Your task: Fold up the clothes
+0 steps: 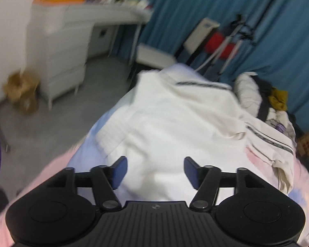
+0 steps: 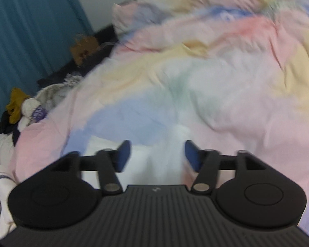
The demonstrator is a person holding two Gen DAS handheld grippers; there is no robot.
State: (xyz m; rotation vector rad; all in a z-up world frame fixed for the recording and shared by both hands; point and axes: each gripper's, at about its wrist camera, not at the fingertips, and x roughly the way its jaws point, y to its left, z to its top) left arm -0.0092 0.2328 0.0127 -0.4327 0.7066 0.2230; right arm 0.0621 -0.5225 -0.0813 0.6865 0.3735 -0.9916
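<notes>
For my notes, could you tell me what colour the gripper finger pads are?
Blue, on both grippers; the pads show best in the left wrist view.

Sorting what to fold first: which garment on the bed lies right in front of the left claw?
The cream garment with dark striped trim, spread directly ahead of the open left claw. The mustard piece sits bunched in the far pile by the curtain.
</notes>
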